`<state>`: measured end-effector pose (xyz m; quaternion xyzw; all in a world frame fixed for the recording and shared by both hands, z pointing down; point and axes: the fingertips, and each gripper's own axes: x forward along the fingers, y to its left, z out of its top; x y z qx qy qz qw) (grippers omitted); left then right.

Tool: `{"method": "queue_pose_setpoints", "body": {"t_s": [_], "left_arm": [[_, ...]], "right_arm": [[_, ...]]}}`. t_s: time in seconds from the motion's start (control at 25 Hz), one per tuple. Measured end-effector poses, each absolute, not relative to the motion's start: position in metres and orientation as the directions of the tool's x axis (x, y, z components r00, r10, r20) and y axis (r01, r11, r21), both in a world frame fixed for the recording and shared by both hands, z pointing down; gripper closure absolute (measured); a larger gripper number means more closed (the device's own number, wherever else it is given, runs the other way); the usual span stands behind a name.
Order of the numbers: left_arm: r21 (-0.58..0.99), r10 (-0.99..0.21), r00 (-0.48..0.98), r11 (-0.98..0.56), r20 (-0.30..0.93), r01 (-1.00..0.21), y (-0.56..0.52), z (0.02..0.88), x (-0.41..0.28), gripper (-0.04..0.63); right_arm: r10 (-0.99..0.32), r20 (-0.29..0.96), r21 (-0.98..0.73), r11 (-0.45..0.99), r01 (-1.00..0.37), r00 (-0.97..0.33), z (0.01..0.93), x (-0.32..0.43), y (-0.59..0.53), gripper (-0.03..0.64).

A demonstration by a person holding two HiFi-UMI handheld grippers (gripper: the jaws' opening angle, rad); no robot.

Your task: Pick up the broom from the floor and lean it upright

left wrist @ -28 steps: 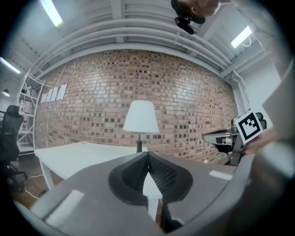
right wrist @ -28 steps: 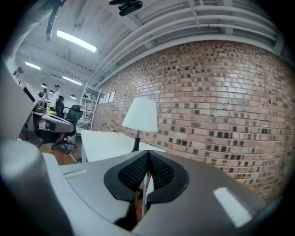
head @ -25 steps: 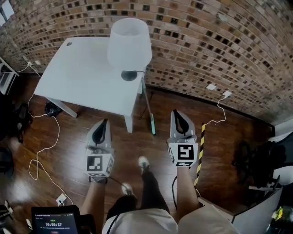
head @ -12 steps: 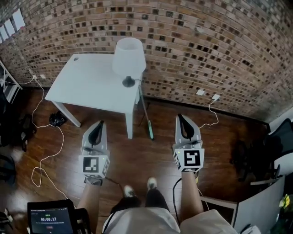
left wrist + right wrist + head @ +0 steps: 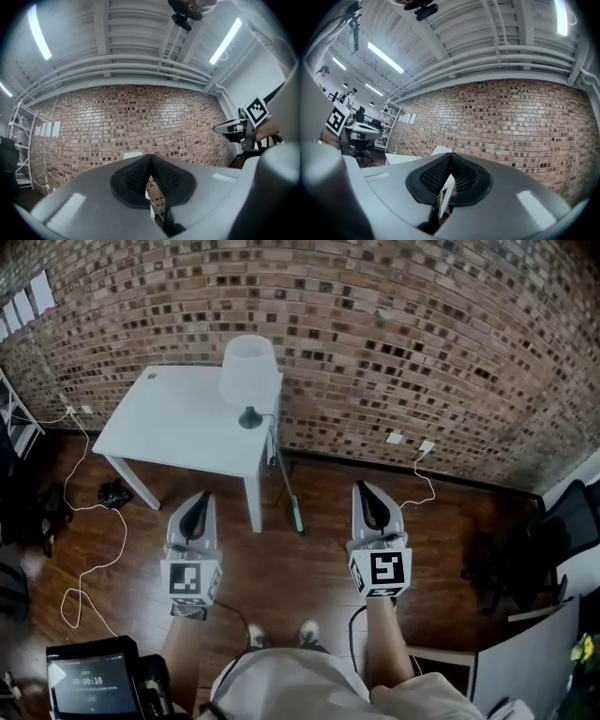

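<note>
Broom (image 5: 294,514) leans on desk (image 5: 178,423) corner, which seems to keep it upright. Left claw (image 5: 201,501) and right claw (image 5: 365,490) pressed together, empty, well clear.

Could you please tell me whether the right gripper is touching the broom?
Apart. The head view shows the broom leaning at the white table corner, with floor visible between it and the shut right gripper.

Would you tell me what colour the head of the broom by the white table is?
Light green; the broom head shows best in the head view.
</note>
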<state>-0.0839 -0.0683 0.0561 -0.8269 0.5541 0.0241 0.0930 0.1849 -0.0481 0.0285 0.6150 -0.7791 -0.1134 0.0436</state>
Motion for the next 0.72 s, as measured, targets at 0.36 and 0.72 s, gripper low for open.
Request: {"method": "queue_pose_setpoints", "body": {"t_s": [0.36,0.72], "left_arm": [[-0.144,-0.902,0.415,-0.398,-0.116,-0.906,-0.056,0.06,-0.059,0.594],[-0.143,-0.906,0.409,-0.393,-0.106,-0.908,-0.059,0.056,-0.066,0.594]], "right_arm": [[-0.966,-0.021,0.191,0.248,-0.95,-0.256,0.046,0.175,-0.042,0.604],[-0.969,-0.032,0.18,0.236,-0.955,-0.246,0.038,0.177,-0.047,0.604]]}}
